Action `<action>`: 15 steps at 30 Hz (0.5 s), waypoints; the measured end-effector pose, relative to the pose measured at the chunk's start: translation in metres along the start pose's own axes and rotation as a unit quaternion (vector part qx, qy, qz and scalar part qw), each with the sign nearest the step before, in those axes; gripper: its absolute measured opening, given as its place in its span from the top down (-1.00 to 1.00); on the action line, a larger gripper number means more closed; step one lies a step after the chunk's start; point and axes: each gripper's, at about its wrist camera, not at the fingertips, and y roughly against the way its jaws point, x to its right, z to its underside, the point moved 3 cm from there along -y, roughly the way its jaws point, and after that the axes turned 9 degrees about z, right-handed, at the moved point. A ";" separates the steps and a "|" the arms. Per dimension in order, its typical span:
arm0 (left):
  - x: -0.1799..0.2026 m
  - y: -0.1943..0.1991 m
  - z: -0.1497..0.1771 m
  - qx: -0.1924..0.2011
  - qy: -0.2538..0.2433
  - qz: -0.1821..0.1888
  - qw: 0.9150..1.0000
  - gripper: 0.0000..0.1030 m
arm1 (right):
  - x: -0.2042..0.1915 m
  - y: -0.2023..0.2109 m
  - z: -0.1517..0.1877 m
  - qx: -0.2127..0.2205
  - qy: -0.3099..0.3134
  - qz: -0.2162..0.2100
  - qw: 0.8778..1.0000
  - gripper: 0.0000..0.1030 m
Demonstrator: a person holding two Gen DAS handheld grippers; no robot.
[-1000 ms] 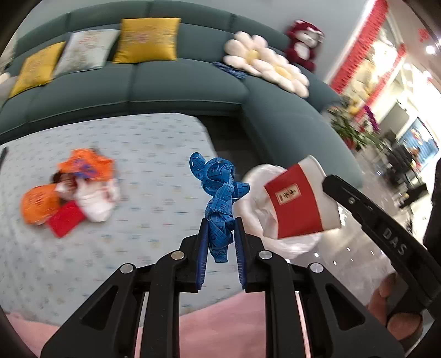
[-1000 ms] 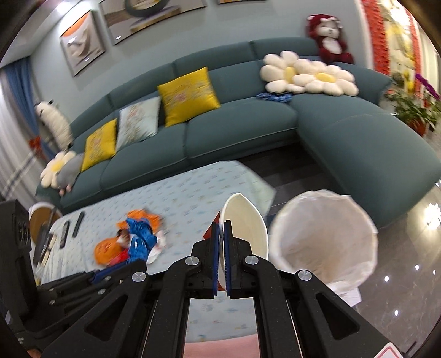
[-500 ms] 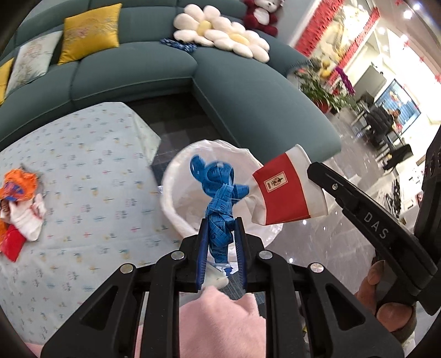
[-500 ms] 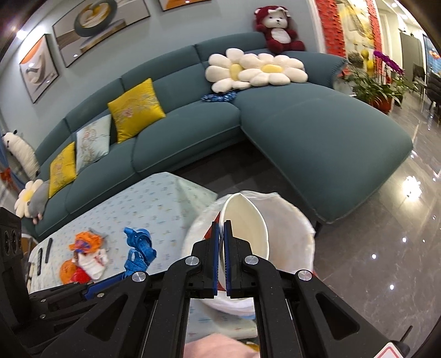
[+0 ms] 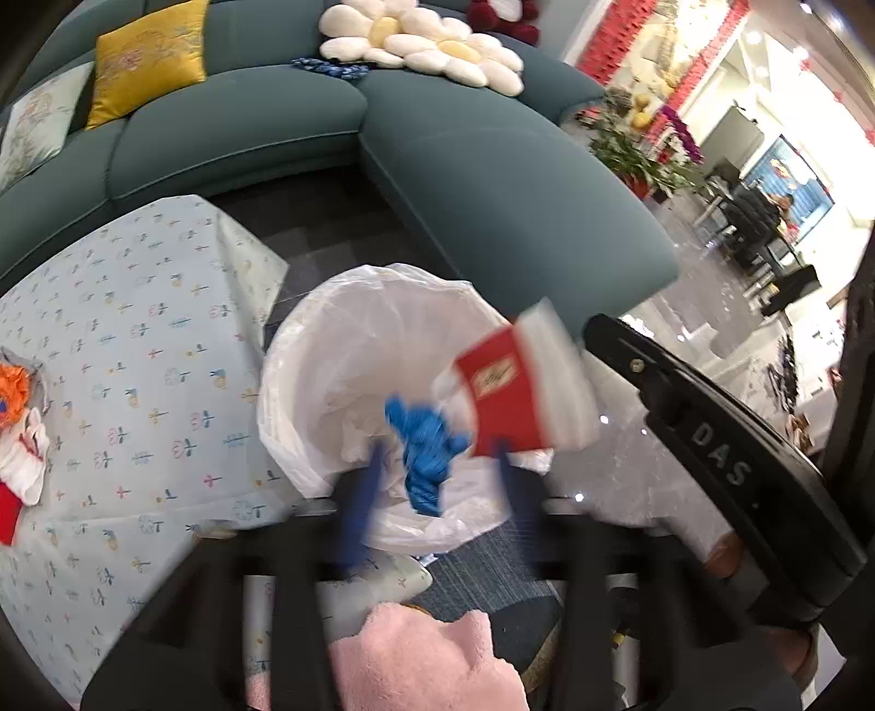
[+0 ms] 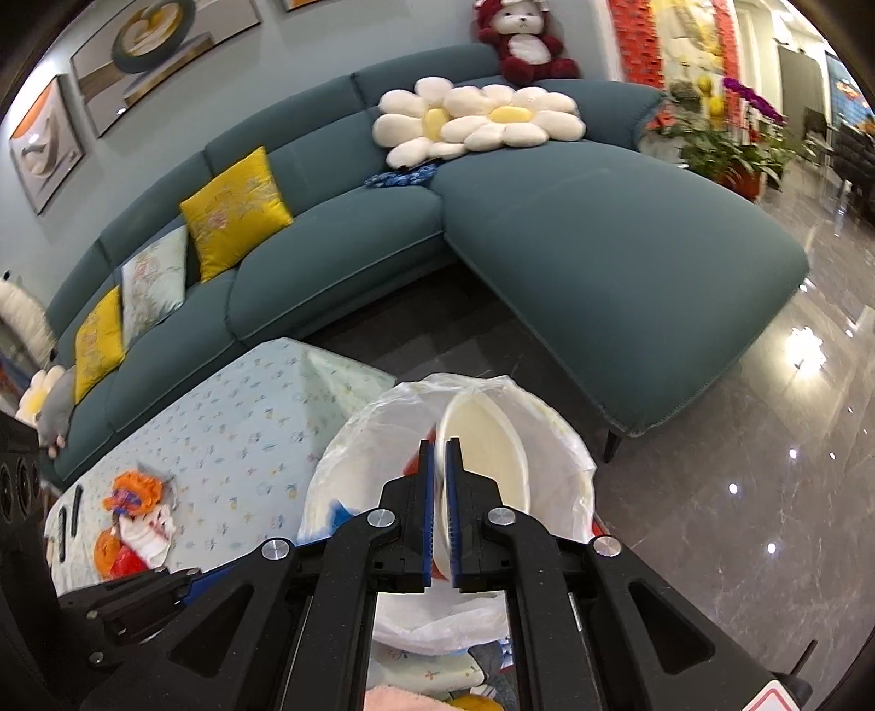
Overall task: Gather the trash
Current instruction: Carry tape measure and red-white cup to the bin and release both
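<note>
1. Trash first: the blue crumpled wrapper that my left gripper was pinching a second ago is loose now. The jaws are opening and stand well apart, with the wrapper between them but not touched, dropping into the white-lined bin.
2. My right gripper carried the red-and-white paper cup over from the table side to the bin mouth. Its jaws are opening too, only a sliver so far, with the cup's rim still in the gap between the pads. Whether they still press on it I can't tell. In the left view the cup looks blurred and tilted at about 2 o'clock of the bin.
3. My read: two pieces are basically binned and this run is nearly over.
4. More remains, though. On the floral tablecloth, at 9 o'clock of the bin, sits a pile of orange, white and red scraps.
5. Room: teal sectional sofa at 12 o'clock with yellow cushions, daisy pillows and a red plush toy. Glossy tile floor on the right, plants beyond.
</note>
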 end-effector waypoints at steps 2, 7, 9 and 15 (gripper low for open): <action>-0.004 0.005 -0.001 0.011 0.002 -0.006 1.000 -0.08 | 0.001 0.003 0.000 0.004 -0.003 0.004 1.000 0.48; -0.017 0.020 0.002 0.025 0.014 -0.021 0.999 -0.08 | -0.004 0.011 0.003 0.008 0.005 0.004 1.000 0.43; -0.023 0.028 0.003 0.030 0.022 -0.024 0.999 -0.08 | -0.010 0.015 0.003 0.011 0.006 -0.002 1.000 0.33; -0.048 0.059 0.010 0.058 0.041 -0.042 0.997 -0.11 | -0.043 0.030 0.007 0.020 0.032 -0.020 0.999 0.22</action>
